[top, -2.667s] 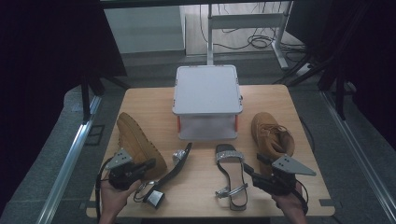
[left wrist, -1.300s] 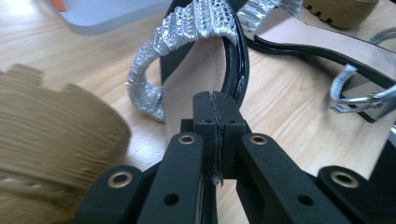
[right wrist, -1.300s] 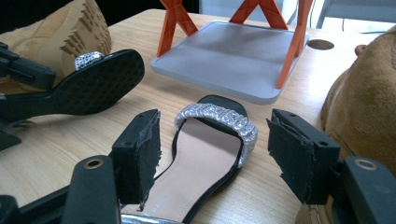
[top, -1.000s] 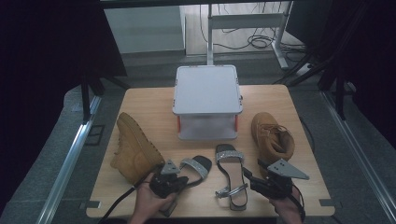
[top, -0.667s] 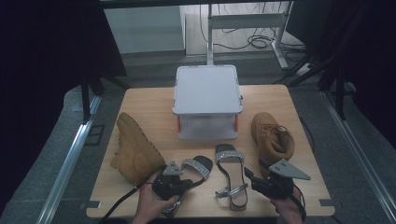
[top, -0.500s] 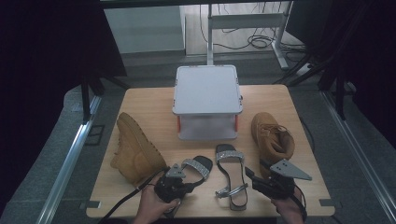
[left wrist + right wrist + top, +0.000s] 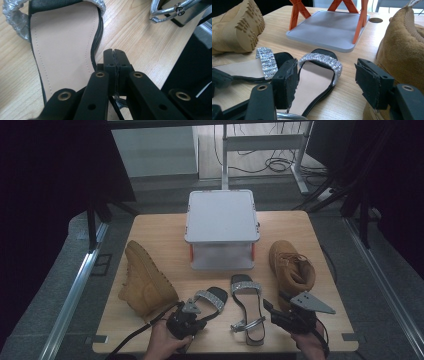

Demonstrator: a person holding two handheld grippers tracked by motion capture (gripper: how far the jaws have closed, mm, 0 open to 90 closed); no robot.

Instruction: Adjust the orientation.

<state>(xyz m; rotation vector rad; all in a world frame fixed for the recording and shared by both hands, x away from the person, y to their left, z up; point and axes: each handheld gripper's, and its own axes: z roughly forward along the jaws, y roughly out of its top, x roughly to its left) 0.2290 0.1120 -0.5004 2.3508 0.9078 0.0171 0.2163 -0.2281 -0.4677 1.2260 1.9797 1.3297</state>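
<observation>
left gripper (image 7: pixel 115 53): jaws pressed together, pinching left sandal (image 7: pixel 62 42) strap, lower centre
right gripper (image 7: pixel 325 75): jaws spread, nothing held, lower right
tip: slide slowly beside right sandal (image 7: pixel 246 305), keep pinch

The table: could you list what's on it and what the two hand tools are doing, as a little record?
surface: wooden table
middle back: grey box with orange legs
left: tan boot lying on its side
right: second tan boot, upright
front: two sandals with glittery straps
left gripper: jaws shut on the thin strap of the left sandal, at its heel end
right gripper: jaws open, apart from the right sandal, holding nothing
</observation>
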